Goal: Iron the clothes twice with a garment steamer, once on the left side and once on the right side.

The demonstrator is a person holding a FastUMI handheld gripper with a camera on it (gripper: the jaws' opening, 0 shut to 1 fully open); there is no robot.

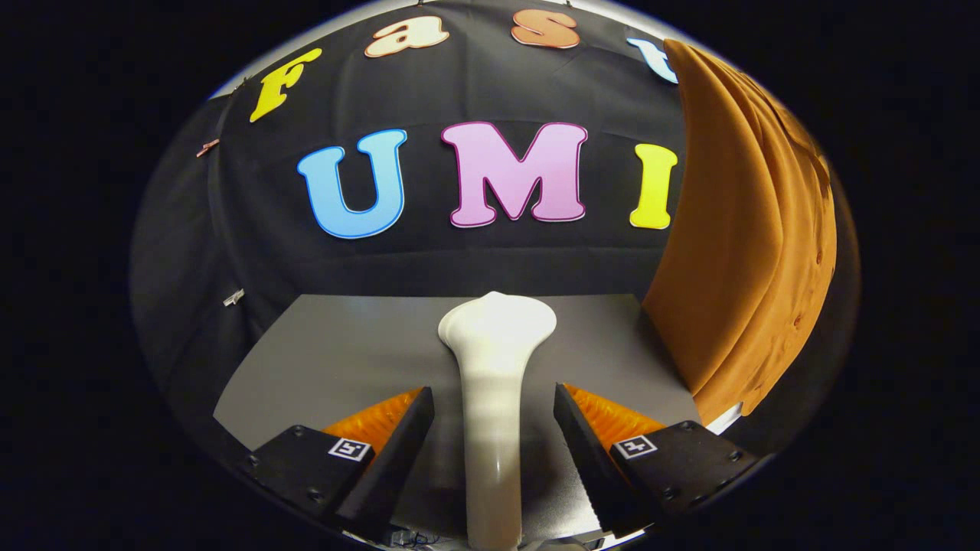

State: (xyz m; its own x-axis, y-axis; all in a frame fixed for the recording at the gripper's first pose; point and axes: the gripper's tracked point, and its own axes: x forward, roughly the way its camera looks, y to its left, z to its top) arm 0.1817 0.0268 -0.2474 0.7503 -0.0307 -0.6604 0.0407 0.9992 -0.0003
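While the gripper [494, 417] stands spread wide, its fingers [398, 451] flank the white plastic garment steamer [494, 398] without touching it. That steamer lies on the grey tabletop [344, 352], its slim handle between the fingers and its flared head at twelve o'clock beyond them. At two o'clock, an orange-brown cloth garment [750, 229] hangs against the booth's black wall.

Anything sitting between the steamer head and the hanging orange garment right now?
No. In the gripper view, only bare grey tabletop separates the white garment steamer, standing between the hand-held gripper's open fingers, from the orange garment beyond them.
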